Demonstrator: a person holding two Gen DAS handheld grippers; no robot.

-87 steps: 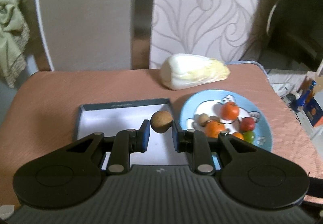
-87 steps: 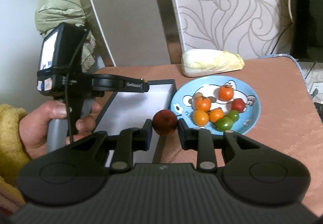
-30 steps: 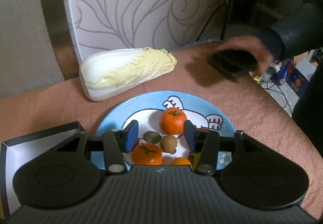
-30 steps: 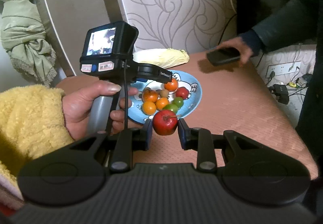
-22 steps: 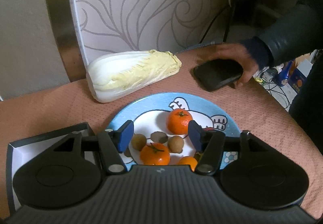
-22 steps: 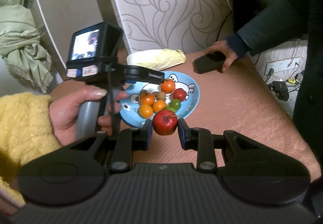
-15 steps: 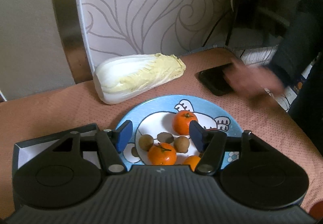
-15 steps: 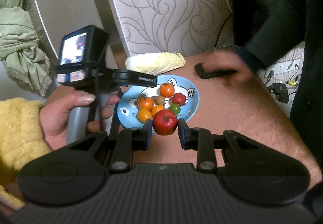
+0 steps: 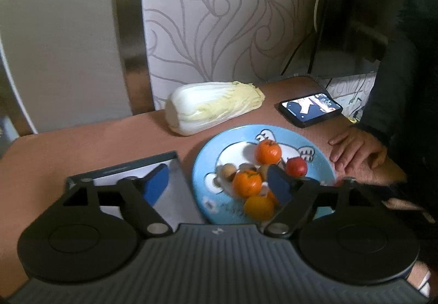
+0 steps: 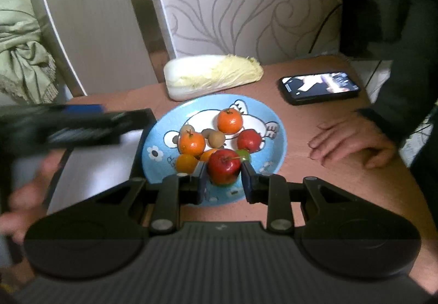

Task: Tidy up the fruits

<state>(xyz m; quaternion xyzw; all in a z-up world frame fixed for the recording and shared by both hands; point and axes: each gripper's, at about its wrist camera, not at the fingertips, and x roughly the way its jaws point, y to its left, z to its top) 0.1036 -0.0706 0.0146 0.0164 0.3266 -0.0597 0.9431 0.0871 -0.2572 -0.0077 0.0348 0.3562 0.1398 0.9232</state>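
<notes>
A blue cartoon plate (image 9: 202,167) (image 10: 273,123) holds several small fruits: oranges (image 9: 267,151), brown longans (image 10: 216,137), a red fruit (image 9: 296,166) and a green one. My left gripper (image 9: 217,185) is open and empty, above the plate's left edge. My right gripper (image 10: 223,176) is shut on a red apple (image 10: 224,167), held just over the plate's near rim. The left gripper also shows blurred in the right wrist view (image 10: 68,123).
A dark shallow box (image 9: 123,167) with a white floor lies left of the plate. A napa cabbage (image 9: 213,107) lies behind it. A phone (image 9: 310,109) and another person's hand (image 9: 356,150) rest on the table at the right.
My left gripper has let go of the brown fruit, opened wide and pulled back left. My right gripper has carried the apple to the plate. The other person put down a phone.
</notes>
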